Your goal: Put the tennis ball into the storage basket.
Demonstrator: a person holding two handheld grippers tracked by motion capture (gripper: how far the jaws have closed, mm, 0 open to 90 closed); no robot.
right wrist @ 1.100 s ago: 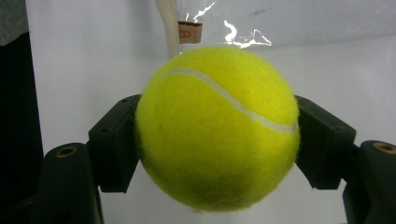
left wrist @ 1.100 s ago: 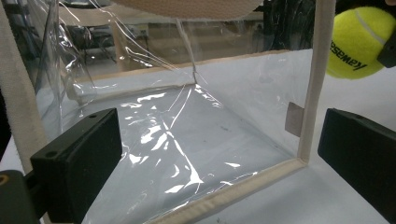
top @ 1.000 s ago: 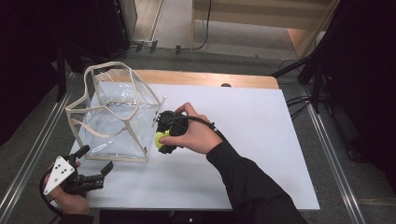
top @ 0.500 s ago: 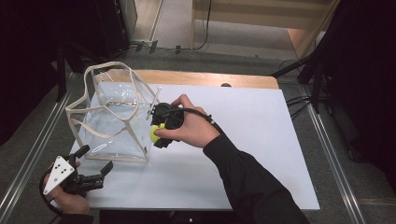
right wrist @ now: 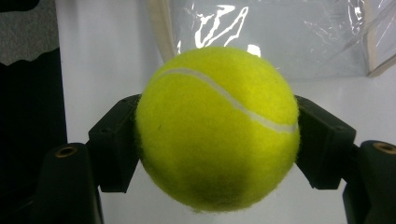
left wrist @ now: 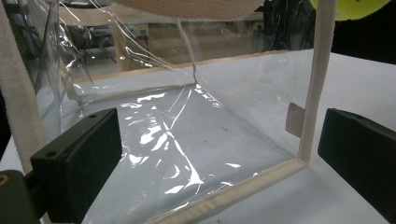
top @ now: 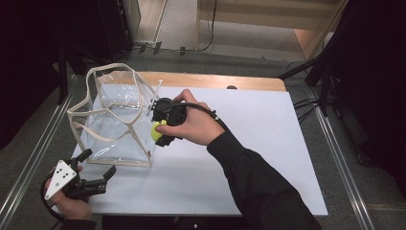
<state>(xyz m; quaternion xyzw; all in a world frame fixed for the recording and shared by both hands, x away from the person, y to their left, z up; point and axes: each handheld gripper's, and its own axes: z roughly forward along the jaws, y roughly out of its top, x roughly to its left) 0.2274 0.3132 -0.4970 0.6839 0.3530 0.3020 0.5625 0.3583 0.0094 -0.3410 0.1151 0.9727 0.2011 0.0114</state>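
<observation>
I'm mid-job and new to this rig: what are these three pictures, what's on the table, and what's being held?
No robot arm here: a person holds a two-jaw gripper in each hand. The high view looks down on the white table. The other two pictures come from cameras riding on each gripper. A clear bag with cream trim stands on the table. The right gripper is shut on a yellow tennis ball, held beside the bag. The left gripper waits open at the bag's near corner, holding nothing.

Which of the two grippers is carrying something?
The right gripper, beside the clear bag: its jaws clamp a yellow tennis ball. The left gripper, near the table's front corner, is open.
</observation>
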